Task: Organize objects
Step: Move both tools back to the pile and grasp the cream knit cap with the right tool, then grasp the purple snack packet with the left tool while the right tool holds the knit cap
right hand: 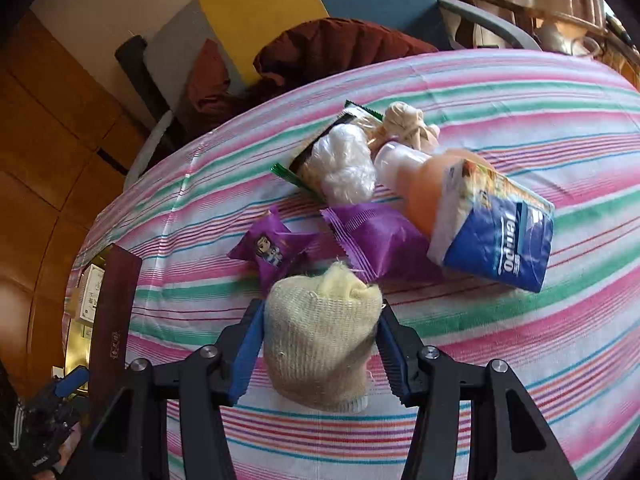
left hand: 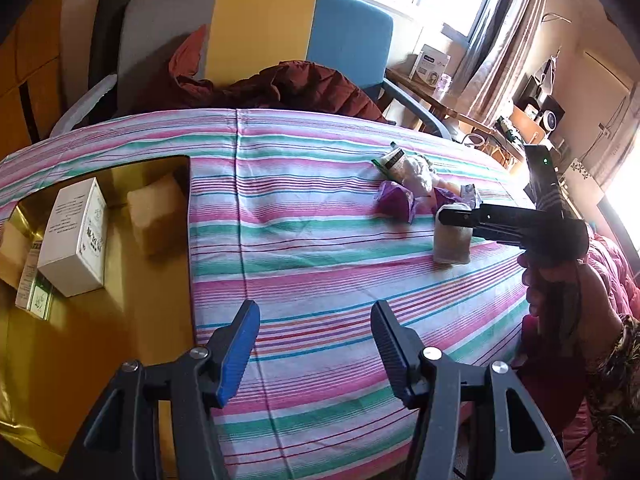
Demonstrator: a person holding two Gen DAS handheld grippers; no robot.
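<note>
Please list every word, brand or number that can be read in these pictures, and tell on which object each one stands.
"Tempo": on the blue tissue pack, right wrist view.
White box in the gold tray: printed lines, too blurred to read.
Green-and-white box beside it: unreadable.
Purple snack packet: a cartoon figure, no legible words.

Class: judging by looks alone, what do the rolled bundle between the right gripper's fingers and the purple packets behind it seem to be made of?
Rolled bundle: knitted cream yarn, probably cotton; visible ribbing and fuzzy stray fibres. Purple packets: glossy plastic film or foil; sheen, crinkles, zigzag sealed edges.
</note>
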